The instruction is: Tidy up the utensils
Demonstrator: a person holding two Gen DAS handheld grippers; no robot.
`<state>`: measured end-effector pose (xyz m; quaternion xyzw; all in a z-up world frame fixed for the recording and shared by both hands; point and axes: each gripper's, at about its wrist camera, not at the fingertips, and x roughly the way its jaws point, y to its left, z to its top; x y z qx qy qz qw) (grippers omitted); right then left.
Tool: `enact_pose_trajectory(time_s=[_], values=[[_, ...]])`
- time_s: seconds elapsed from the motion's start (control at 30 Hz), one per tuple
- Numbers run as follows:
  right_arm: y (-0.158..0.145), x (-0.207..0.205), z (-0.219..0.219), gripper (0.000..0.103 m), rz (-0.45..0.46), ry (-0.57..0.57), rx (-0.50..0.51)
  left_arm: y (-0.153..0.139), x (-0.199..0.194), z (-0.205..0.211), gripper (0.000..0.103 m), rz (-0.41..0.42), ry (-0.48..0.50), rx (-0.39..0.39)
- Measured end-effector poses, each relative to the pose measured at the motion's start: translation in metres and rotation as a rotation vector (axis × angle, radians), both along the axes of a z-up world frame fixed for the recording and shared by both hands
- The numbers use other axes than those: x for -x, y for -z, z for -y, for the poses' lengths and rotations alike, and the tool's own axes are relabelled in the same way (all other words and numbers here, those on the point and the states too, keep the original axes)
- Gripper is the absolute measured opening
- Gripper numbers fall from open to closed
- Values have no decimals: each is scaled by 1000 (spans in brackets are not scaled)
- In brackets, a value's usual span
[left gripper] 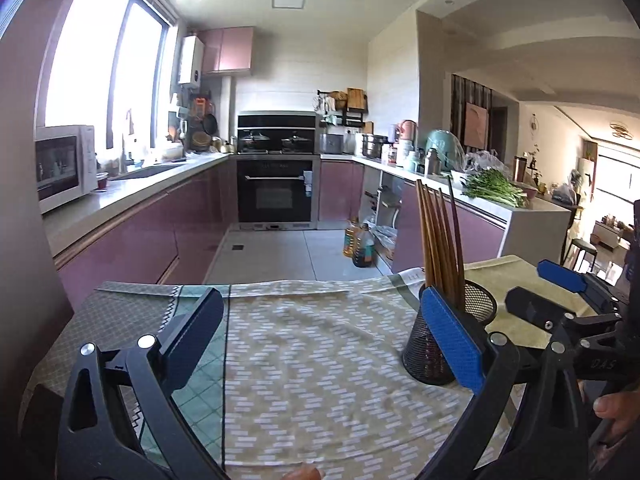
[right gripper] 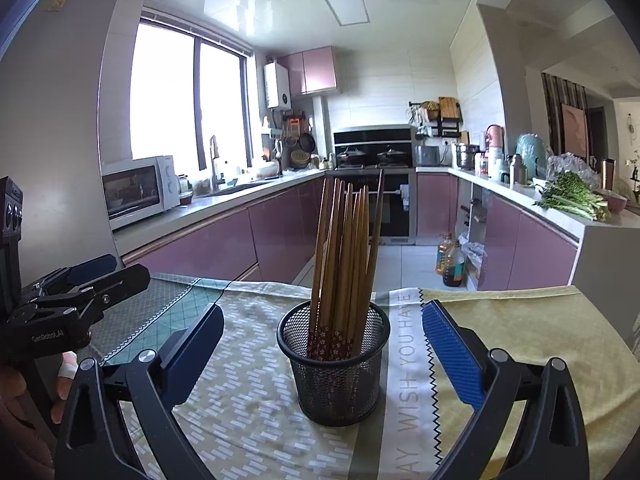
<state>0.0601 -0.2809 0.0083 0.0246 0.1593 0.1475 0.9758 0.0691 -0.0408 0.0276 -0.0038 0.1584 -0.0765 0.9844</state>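
**Wooden chopsticks all in the cup, both grippers released**

Wood and black wire mesh make up the task's things: a bundle of chopsticks (right gripper: 344,264) stands in a round mesh cup (right gripper: 334,364) on the cloth-covered surface (right gripper: 248,400); the sticks lean slightly apart at their tips, fanning upward, their lower ends wrapped in a dark red flowered pattern that shows through the mesh; the cup is upright, resting where a chevron-print cloth meets a pale yellow one with printed lettering.

The right gripper (right gripper: 324,336) is spread wide, empty, one finger on each side of the cup but clear of it; the left gripper (left gripper: 320,320) is likewise spread wide and holds nothing, with only bare cloth between its fingers and the cup off to its right, partly behind its blue pad.

No loose utensils show on the cloth in either view, so the sorting looks finished or close to it; the step in hand reads as letting go and drawing clear. To do that well: keep both grippers fully spread while backing off, so no pad catches the rim or brushes the tall sticks; pull straight back along the fingers rather than sideways, since the cup is light and top-heavy with its load and would tip easily; keep the two grippers apart from each other, as they sit near one another beside the cup.
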Motion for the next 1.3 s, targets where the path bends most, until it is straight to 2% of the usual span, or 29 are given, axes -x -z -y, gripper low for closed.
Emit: enact_pose_trajectory(time_s=[0.57,1.3], values=[[-7,35,-13,96,100,32,45,-10,47,-4,97,104,-57,-18],[-8,43,-18,96,130,38,35,-17,66,-3,97,149,-98,-37]])
